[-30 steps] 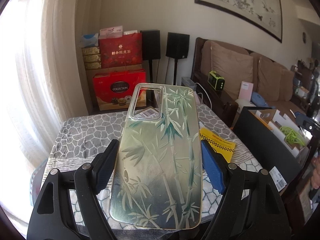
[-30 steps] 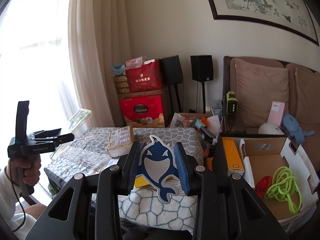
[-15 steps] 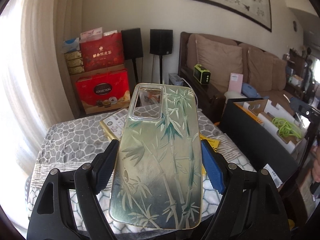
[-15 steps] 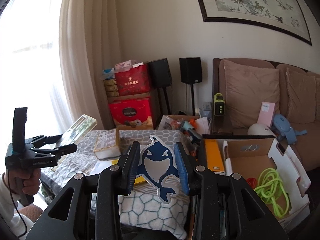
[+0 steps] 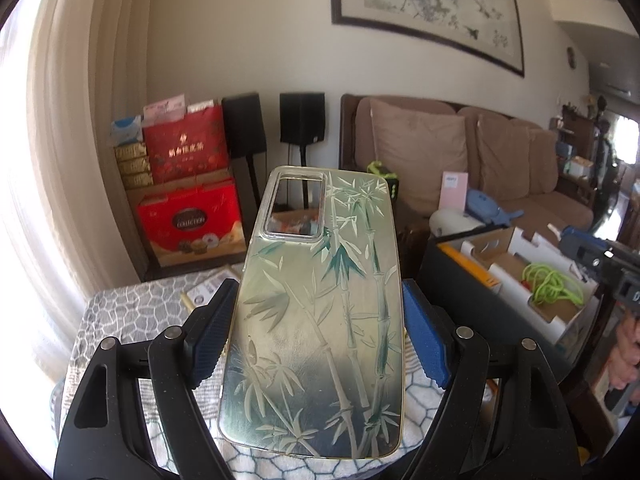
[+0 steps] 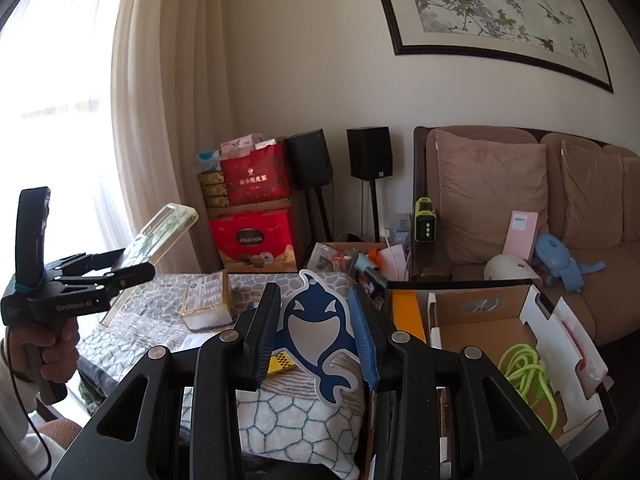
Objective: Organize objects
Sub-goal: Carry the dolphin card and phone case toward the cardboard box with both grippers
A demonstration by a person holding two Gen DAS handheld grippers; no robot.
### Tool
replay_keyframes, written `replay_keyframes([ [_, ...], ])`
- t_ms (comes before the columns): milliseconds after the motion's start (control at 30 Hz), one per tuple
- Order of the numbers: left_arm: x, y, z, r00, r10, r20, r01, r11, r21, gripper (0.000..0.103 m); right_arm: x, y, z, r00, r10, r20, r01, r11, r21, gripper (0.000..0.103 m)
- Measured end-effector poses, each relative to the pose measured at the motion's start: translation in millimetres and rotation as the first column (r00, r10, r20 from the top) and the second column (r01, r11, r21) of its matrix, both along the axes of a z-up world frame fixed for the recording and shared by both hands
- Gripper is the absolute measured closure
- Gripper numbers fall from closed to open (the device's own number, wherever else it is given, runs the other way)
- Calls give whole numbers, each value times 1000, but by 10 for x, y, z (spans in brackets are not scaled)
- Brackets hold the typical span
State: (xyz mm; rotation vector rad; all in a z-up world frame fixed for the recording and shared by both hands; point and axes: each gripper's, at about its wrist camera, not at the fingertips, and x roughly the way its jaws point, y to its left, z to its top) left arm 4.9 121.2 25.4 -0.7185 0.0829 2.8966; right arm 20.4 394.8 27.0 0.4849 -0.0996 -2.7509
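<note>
A home living room — sofa (image 6: 520, 216), framed painting (image 6: 492, 4), curtains (image 6: 160, 100).

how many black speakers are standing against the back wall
2. Both stand side by side between the red gift boxes and the sofa: the left speaker beside the red bag, the right speaker nearer the sofa. Others may be hidden behind clutter.

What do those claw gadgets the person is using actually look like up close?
Each claw is matte black speckled plastic with silver pivot screws and two ribbed pads, one black, one blue. The left claw has a pistol-style handle, white lettering on its side, a black cable beneath, and a pale sleeve behind.
</note>
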Motion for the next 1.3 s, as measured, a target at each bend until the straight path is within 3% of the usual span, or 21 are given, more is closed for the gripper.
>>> replay_keyframes([
  [367,47,50,207,998,-25,-56,27,999,19,26,-5,62,13,999,-31,-8,31,999,20,68],
  [767,-62,304,341,993,-80,-88,83,996,21,26,-8,360,62,996,-92,-5,92,995,-24,68],
  [1300,-177,584,366,988,-126,-84,131,990,57,26,54,560,123,990,-138,-5,137,989,-53,68],
])
